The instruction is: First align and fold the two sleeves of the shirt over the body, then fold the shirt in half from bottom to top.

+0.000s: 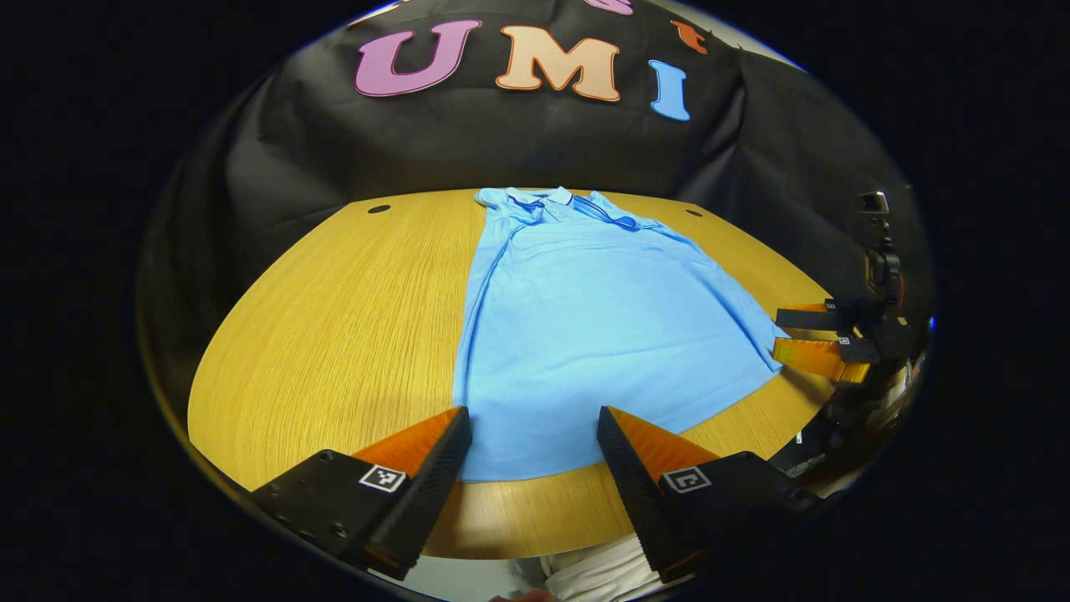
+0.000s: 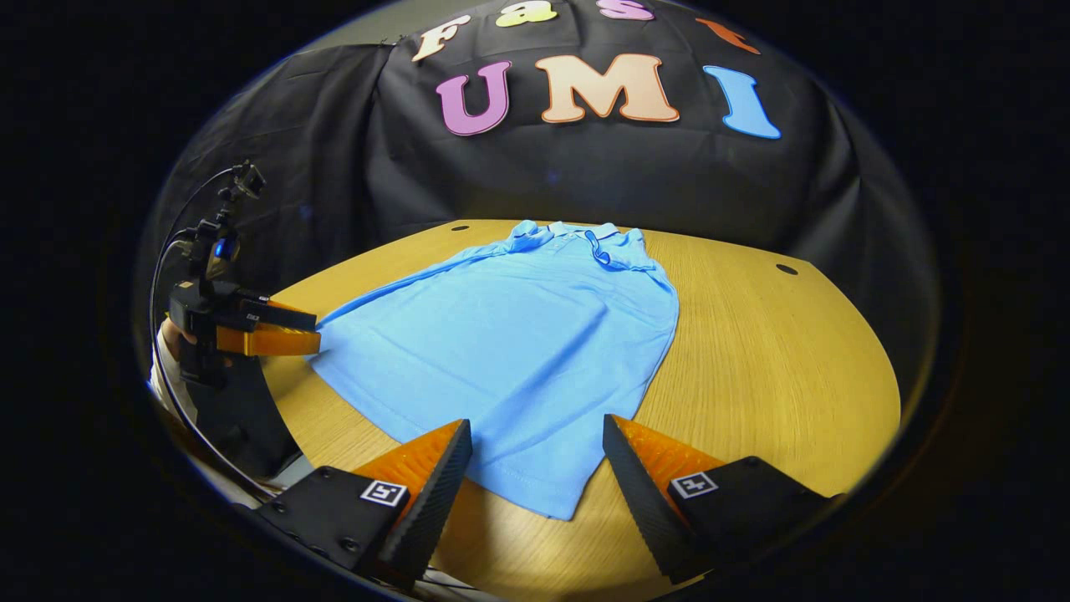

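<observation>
1. Lying flat on the wooden table [image 1: 334, 334], the light blue shirt [image 1: 585, 334] has its collar toward the booth wall.
2. Left gripper [image 1: 533, 422] spread wide above the hem, grasping nothing.
3. Right gripper [image 2: 535, 435] likewise released, over the shirt's near corner.

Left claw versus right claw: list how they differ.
The left claw faces the shirt squarely, hem straight across between its fingers; the right claw meets it at an angle, over a hem corner. The left claw is at the shirt's left side, the right claw its right. Both are open, gripping nothing.
</observation>
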